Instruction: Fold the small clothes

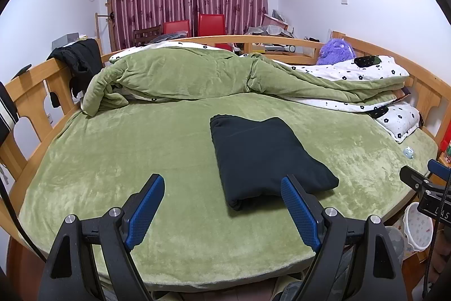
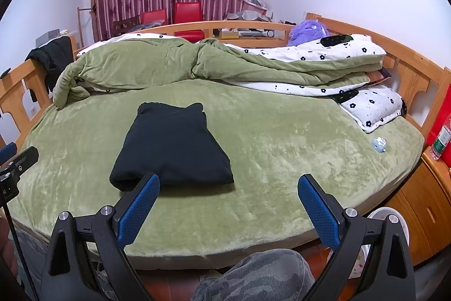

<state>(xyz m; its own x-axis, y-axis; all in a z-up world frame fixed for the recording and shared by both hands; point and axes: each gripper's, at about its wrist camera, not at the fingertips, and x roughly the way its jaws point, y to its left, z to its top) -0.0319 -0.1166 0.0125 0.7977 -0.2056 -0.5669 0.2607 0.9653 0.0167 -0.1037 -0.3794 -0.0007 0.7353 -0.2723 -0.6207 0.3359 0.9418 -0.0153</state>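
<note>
One garment [image 1: 265,157] lies folded on the bed [image 1: 126,160]; both grippers [image 1: 222,205] [image 2: 228,205] hover with jaws open, empty; little seems left.

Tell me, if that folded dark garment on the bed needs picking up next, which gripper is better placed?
Neither clearly. The folded dark garment lies between them: the left gripper has it by its right finger, the right gripper by its left finger. Both hang open and empty, short of its near edge.
</note>
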